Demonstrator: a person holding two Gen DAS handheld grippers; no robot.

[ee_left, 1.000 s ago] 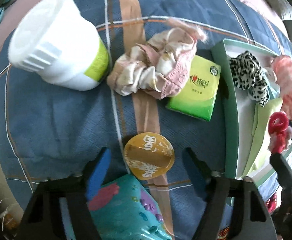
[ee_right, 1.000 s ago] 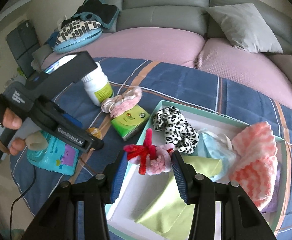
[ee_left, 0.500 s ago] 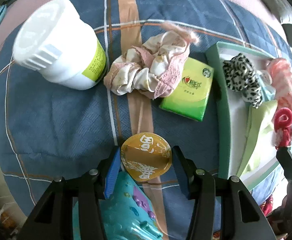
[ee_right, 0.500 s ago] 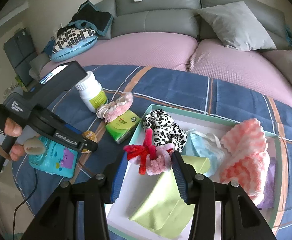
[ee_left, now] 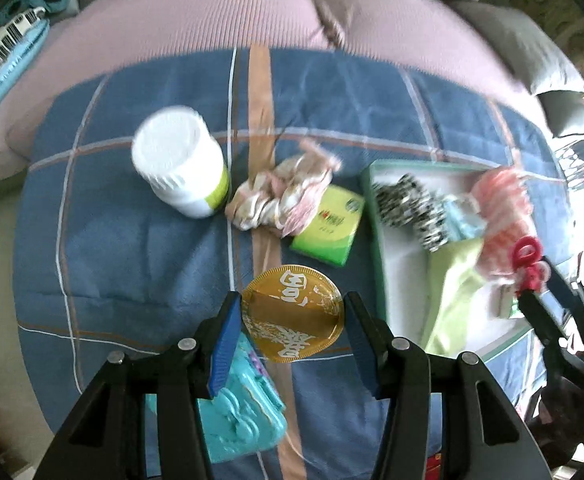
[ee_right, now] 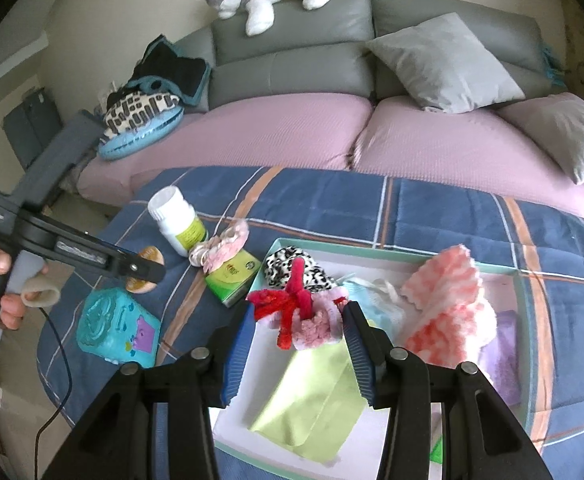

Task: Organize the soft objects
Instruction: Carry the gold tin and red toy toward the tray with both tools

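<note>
Jaws of left gripper [ee_left: 292, 320] clamp gold coin [ee_left: 292, 312]; right gripper [ee_right: 298, 322] clamps fluffy pink-red toy [ee_right: 304, 308]

One bottle [ee_right: 177, 220], one gold disc [ee_left: 292, 312], one tissue pack [ee_right: 233, 272], one tray [ee_right: 524, 280].

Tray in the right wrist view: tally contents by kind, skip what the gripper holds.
Scrunchie: 1, leopard scrunchie
Mask: 1, blue mask
Cloths: 3, pink-white cloth, green cloth, purple cloth
Total: 5
</note>
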